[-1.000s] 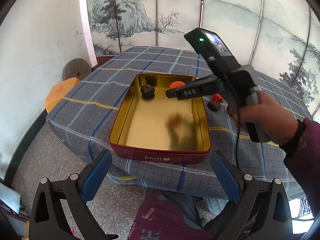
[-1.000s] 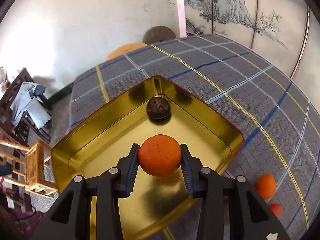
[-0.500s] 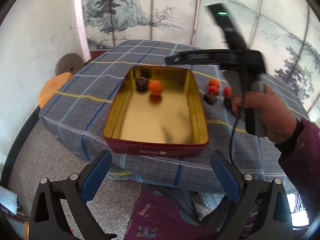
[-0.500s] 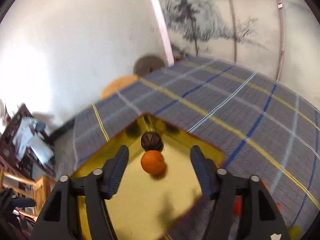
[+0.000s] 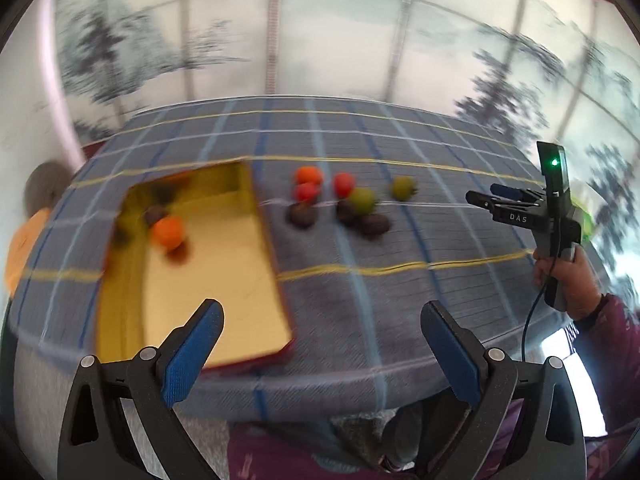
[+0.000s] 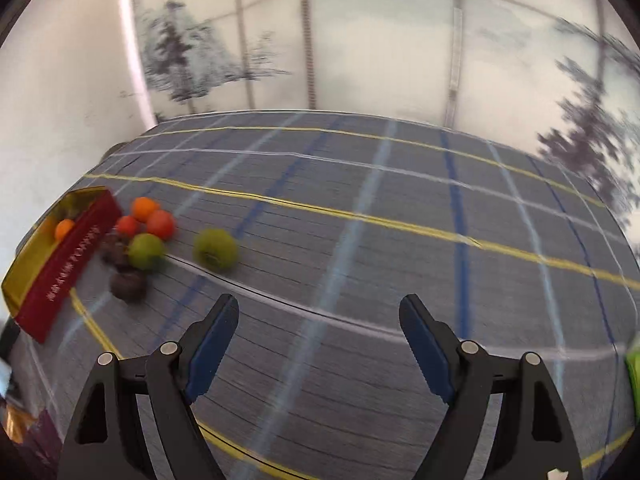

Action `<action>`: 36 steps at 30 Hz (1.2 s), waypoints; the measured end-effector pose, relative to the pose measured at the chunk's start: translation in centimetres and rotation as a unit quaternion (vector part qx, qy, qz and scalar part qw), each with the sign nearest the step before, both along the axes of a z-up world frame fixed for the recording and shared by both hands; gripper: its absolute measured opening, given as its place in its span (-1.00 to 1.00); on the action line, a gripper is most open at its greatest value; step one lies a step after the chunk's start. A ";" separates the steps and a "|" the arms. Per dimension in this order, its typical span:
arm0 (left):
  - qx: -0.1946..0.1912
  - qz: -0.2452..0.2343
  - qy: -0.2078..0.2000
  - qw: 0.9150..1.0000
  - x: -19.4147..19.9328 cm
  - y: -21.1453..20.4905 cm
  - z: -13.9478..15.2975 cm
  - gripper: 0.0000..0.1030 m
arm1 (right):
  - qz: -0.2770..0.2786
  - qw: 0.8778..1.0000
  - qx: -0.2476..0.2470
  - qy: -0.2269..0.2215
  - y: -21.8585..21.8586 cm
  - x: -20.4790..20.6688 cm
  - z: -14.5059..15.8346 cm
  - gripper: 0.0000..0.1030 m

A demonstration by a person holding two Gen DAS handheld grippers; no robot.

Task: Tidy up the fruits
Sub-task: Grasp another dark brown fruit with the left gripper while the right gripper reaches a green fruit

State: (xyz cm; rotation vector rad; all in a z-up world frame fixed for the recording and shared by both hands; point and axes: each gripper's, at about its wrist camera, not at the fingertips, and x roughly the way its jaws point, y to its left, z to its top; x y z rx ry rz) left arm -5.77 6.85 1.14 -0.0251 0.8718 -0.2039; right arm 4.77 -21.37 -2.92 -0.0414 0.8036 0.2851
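A gold tin tray with red walls (image 5: 224,280) lies on the checked tablecloth at the left; it also shows at the far left of the right wrist view (image 6: 64,264). An orange (image 5: 168,232) and a dark fruit (image 5: 154,213) lie in it. Several loose fruits sit right of the tray: orange and red ones (image 5: 308,176), dark ones (image 5: 372,224), two green ones (image 6: 215,249). My left gripper (image 5: 320,336) is open and empty at the table's near edge. My right gripper (image 6: 318,336) is open and empty over bare cloth, and shows in the left wrist view (image 5: 516,208).
The round table has a blue-grey checked cloth (image 6: 400,264) with yellow lines. A painted screen (image 5: 320,40) stands behind it. An orange stool (image 5: 20,248) sits at the left beyond the table. A bright green thing (image 6: 634,372) shows at the right edge.
My right gripper let go of the orange in the tray, opened, and swung away to the right over the cloth. My left gripper has turned right, toward the loose fruits.
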 end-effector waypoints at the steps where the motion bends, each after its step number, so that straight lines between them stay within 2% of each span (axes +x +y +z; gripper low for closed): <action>1: 0.002 -0.013 0.004 1.000 0.9 -0.6 -0.1 0.92 | -0.011 1.000 0.005 0.001 -1.1 -0.2 -0.2 0.56; 2: -0.004 -0.030 0.013 0.999 2.1 -1.3 -0.3 0.92 | -0.018 1.000 0.011 0.002 -2.0 -0.3 -0.4 0.56; 7: -0.044 -0.055 0.038 0.997 5.6 -3.2 -1.1 0.90 | -0.026 0.999 0.042 0.013 -3.7 -0.1 -1.7 0.56; 9: -0.048 -0.049 0.051 0.996 7.1 -4.3 -1.8 0.75 | -0.021 0.998 0.054 0.006 -4.3 -0.6 -1.6 0.56; 11: -0.059 -0.048 0.079 0.994 8.9 -5.4 -3.0 0.36 | -0.017 0.998 0.061 0.006 -4.5 -0.5 -1.9 0.59; 13: -0.071 -0.038 0.116 0.990 10.8 -6.3 -4.6 0.13 | -0.014 0.997 0.070 0.003 -4.7 -0.6 -1.9 0.60; 15: -0.074 -0.024 0.134 0.988 12.1 -7.0 -5.9 0.11 | -0.012 0.997 0.080 -0.001 -5.1 -0.9 -1.7 0.62; 18: -0.073 -0.003 0.133 0.988 13.1 -7.2 -7.0 0.10 | -0.010 0.996 0.092 -0.005 -5.2 -1.1 -1.5 0.72; 20: -0.089 0.008 0.139 0.986 13.8 -7.2 -7.5 0.10 | -0.004 0.995 0.095 -0.006 -5.1 -1.1 -1.5 0.76; 30: -0.099 0.046 0.147 0.983 16.5 -7.9 -9.1 0.10 | 0.013 0.994 0.105 -0.005 -5.0 -1.1 -1.5 0.82; 31: -0.098 0.046 0.146 0.983 16.6 -8.1 -9.2 0.07 | 0.013 0.994 0.106 -0.002 -5.0 -1.0 -1.6 0.82; 32: -0.089 0.045 0.142 0.985 16.6 -8.3 -9.2 -0.15 | 0.013 0.994 0.106 0.000 -5.0 -1.0 -1.6 0.82; 33: -0.074 0.046 0.137 0.987 16.5 -8.5 -9.2 -0.26 | 0.013 0.994 0.106 0.002 -5.0 -0.9 -1.7 0.82; 36: -0.060 0.037 0.131 0.989 15.8 -8.8 -9.2 -0.27 | 0.012 0.994 0.106 0.005 -5.1 -0.8 -1.8 0.82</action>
